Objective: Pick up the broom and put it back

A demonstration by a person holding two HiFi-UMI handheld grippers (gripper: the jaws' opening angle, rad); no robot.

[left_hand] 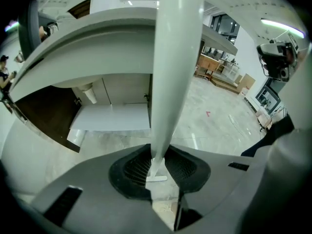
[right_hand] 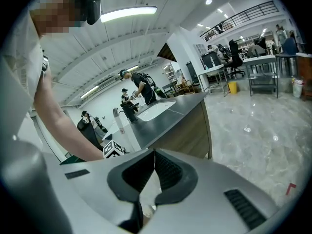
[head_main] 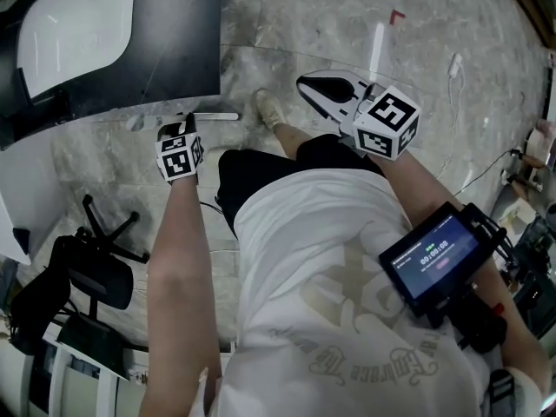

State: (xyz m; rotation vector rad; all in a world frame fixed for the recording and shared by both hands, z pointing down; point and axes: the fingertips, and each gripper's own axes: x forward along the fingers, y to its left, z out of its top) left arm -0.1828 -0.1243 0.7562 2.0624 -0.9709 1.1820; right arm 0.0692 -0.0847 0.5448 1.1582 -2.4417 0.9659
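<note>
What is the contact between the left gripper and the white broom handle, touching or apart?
Touching. The left gripper view shows the left gripper closed flush against the broom handle from both sides, with no gap on either side.

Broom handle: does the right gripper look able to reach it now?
Probably yes: the broom handle sits clamped in the left gripper and nothing seems to block the right gripper, but its jaws are shut and must open first.
</note>
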